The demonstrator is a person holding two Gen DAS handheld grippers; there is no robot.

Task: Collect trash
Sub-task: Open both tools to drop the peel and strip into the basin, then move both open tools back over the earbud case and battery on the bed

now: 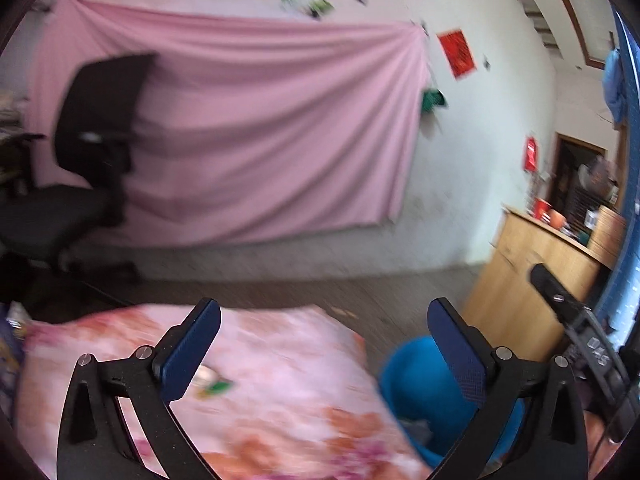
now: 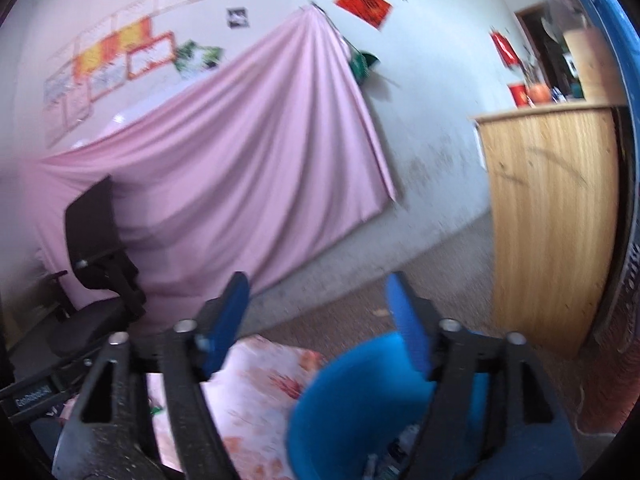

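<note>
Left wrist view first: my left gripper (image 1: pixel 324 320) has its jaws spread wide with nothing between them, poised above the table with the pink and orange floral cloth (image 1: pixel 280 380). Just behind my left-hand finger a small scrap with green on it (image 1: pixel 214 386) lies on that cloth; the picture is smeared, so I take it for a wrapper but cannot be sure. Off the cloth's right edge stands the blue bin (image 1: pixel 416 384), its rim partly hidden behind my right-hand finger, with some grey bits showing low inside it. At the far right edge a black piece of my other gripper pokes in, in front of a wooden cabinet (image 1: pixel 520 280). A pink sheet (image 1: pixel 260 120) hangs across the back wall, and a black office chair (image 1: pixel 92 140) stands before it on the left.

From the right wrist, my right gripper (image 2: pixel 316 312) is likewise released and empty, held over the blue bin (image 2: pixel 360 392), which sits just beside the floral cloth (image 2: pixel 248 384). Down in the bin I can make out a few pale and dark pieces of trash (image 2: pixel 396 452), too blurred to name. The wooden cabinet (image 2: pixel 552 220) stands to the right, with red and orange containers on top, and the chair (image 2: pixel 96 232) is at the left.
</note>
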